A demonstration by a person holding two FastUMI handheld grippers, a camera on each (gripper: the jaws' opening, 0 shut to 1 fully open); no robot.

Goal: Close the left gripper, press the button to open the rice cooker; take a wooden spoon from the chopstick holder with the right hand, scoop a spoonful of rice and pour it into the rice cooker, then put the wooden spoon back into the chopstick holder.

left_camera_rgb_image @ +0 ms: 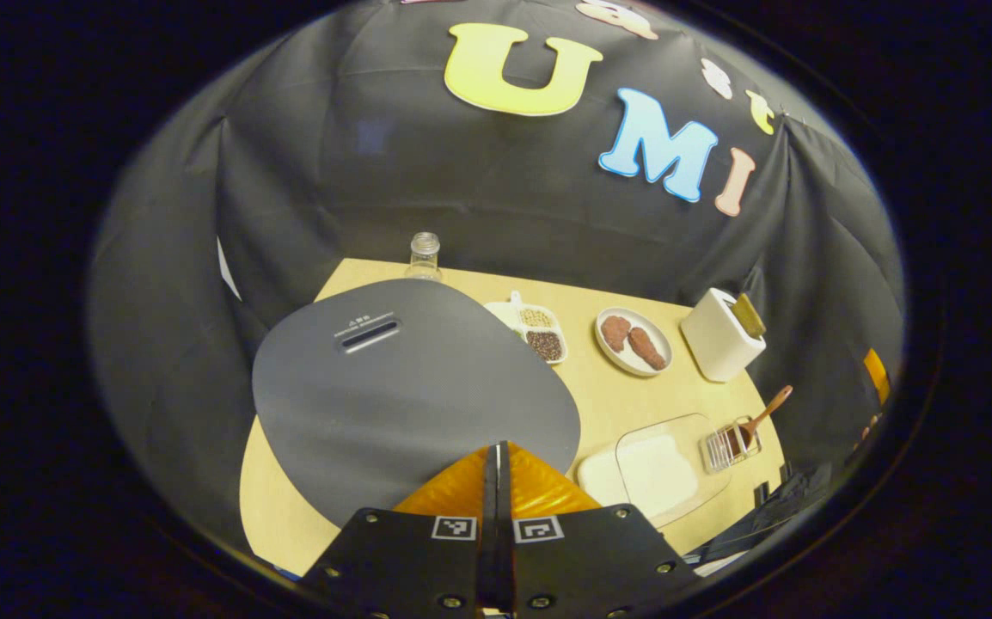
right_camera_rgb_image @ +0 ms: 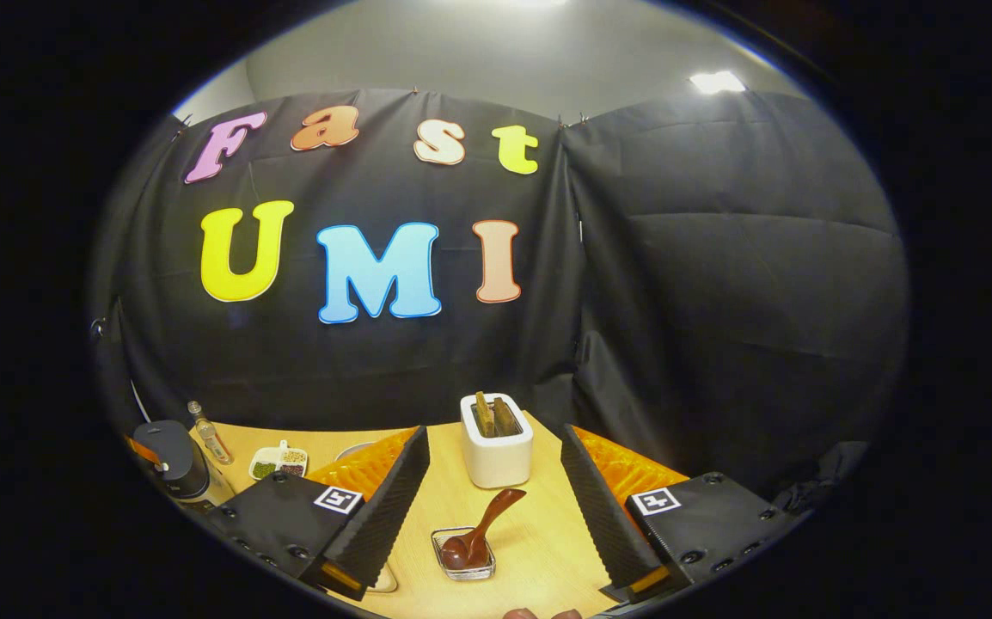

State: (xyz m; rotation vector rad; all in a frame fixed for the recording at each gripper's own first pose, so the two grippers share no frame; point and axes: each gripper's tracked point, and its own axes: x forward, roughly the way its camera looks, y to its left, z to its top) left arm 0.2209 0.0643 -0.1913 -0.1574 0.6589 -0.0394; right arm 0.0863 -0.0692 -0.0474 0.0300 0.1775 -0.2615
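Two grippers: left gripper (left_camera_rgb_image: 496,456) closed; right gripper (right_camera_rgb_image: 492,507) parted.

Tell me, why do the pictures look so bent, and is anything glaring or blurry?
Left gripper view: the fisheye lens bows the table edge and swells the rice cooker lid, which is evenly lit, without glare. Right gripper view: the wall bulges, a ceiling lamp blows out white, while the spoon and holder stay sharp; things near the rim look squeezed.
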